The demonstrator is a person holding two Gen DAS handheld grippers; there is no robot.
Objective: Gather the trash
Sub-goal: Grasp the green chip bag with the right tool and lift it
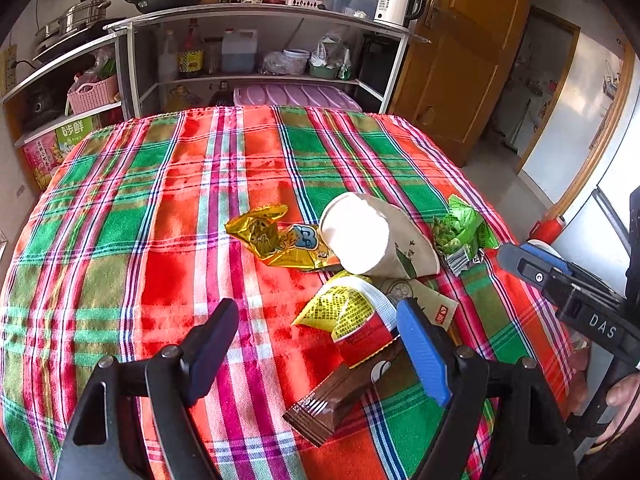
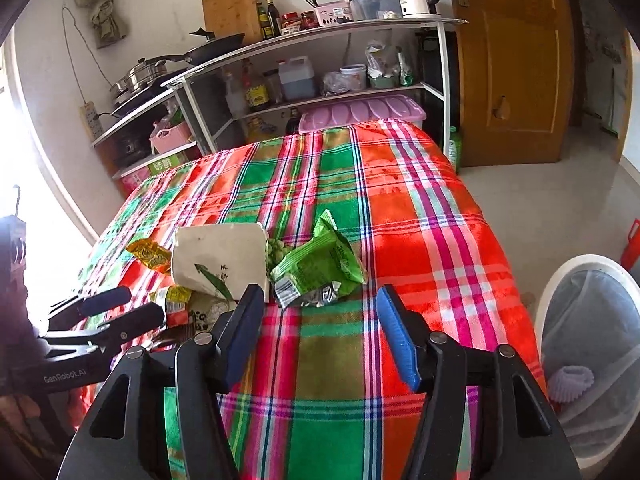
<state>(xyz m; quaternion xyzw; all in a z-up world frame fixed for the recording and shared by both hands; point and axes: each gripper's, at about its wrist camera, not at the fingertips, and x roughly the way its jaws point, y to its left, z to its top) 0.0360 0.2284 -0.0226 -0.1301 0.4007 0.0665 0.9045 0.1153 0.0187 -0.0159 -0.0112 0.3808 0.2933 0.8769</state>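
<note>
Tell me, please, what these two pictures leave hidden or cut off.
- Bin: right wrist view, cut by the right edge; absent from the left view.
- Brown wrapper: left view, far end under the red packet.
- Cup: right view, opening faces away.

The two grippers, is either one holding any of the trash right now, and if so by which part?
Nothing is held. The left gripper is open above the wrappers, and the right gripper is open short of the green wrapper.
</note>
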